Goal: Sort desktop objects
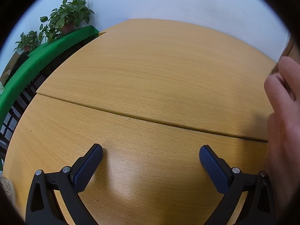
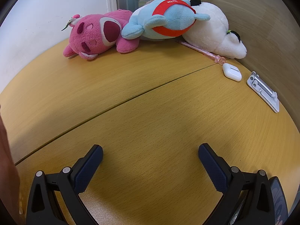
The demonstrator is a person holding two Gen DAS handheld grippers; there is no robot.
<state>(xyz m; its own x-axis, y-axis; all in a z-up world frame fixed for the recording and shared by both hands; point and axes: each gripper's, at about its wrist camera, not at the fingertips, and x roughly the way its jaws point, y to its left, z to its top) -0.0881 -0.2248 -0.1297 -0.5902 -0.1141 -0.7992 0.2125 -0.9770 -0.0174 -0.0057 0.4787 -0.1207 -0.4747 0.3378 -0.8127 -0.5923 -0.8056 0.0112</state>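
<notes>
Both tools stood wide open and empty over the wooden surface, with the things to sort lying at the far edge.

From the left wrist, the left tool held nothing above bare surface; a hand crowded the right edge, and potted plants stood well apart. From the right wrist, the right tool gaped likewise. The pink plush, blue plush and white plush looked soft and light, best pinched at a limb. The pink pen, partly tucked under the white plush, seemed thin and prone to roll. The earbud case looked smooth, hard and slippery; the flat metal stand hugged the side panel, awkward to reach.
</notes>
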